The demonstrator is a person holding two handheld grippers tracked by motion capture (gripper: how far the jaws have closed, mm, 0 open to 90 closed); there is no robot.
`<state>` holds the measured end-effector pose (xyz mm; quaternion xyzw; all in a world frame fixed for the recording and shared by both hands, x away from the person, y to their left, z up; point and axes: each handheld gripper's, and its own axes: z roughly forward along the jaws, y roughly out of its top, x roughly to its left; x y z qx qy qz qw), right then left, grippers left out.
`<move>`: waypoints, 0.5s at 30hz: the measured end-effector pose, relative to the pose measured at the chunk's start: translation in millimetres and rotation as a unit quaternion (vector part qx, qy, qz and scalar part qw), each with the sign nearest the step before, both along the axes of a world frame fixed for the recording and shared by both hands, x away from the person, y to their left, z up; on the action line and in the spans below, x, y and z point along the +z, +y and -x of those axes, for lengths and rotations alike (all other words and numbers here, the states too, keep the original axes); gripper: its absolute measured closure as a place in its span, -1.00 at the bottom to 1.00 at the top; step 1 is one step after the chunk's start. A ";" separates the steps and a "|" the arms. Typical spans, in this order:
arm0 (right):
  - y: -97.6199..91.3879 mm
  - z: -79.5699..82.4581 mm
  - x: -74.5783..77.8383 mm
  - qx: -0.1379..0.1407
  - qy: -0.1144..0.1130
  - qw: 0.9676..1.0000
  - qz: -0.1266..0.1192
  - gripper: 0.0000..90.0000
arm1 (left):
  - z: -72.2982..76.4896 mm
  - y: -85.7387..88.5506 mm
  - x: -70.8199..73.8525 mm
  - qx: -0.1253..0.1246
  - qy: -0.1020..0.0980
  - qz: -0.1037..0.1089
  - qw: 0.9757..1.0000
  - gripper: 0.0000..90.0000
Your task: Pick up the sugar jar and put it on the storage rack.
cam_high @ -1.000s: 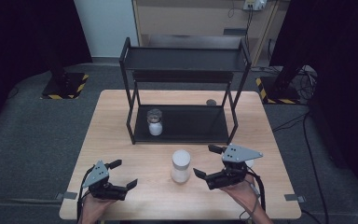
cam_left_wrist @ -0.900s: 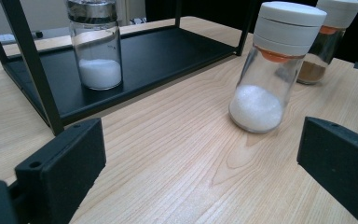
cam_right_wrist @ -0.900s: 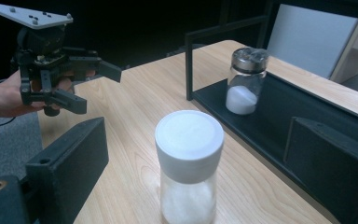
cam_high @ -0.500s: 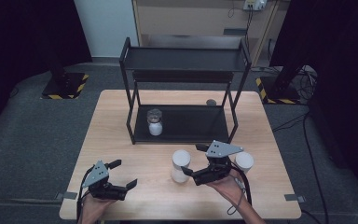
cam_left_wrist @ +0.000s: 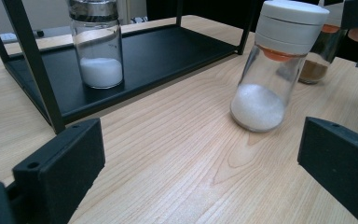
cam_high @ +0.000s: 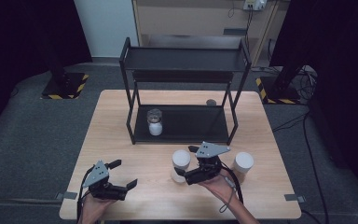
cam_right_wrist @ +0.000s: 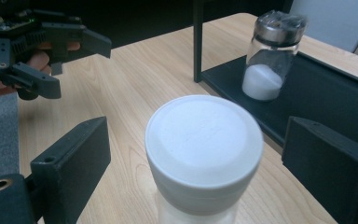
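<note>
The right gripper (cam_right_wrist: 193,154) looks down over a white-capped jar (cam_right_wrist: 204,149) standing on the wooden desk (cam_right_wrist: 140,79). Its two black jaws stand wide on either side of the jar's cap, a gap showing between each jaw and the cap, and they have just been closing a little with the jar between them. Farther off, a black rack (cam_right_wrist: 307,100) stands on the desk; on its lower shelf, near the corner post, is a metal-capped glass jar (cam_right_wrist: 270,58) partly filled with white powder. Toward the desk's far edge a hand holds the left gripper (cam_right_wrist: 70,65), its jaws spread apart with nothing between them.
</note>
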<state>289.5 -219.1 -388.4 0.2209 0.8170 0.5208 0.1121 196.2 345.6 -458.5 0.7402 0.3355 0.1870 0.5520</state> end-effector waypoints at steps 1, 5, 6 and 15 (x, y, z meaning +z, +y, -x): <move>1.4 -0.4 -0.9 0.001 0.002 1.000 0.001 -0.81 | -0.1 -0.1 -0.2 0.000 0.001 0.000 1.000 -1.00; 4.5 -2.4 -5.8 0.002 0.007 1.000 0.001 -0.78 | -0.2 -0.2 -0.3 -0.001 0.000 0.001 1.000 -1.00; 5.1 -2.7 -7.0 0.002 0.010 1.000 0.000 -0.77 | -0.5 -0.2 -0.5 -0.001 0.001 0.001 1.000 -1.00; 7.6 -6.6 -16.8 0.001 0.016 1.000 0.000 -0.64 | -0.7 -1.0 -0.8 -0.001 0.002 -0.001 1.000 -1.00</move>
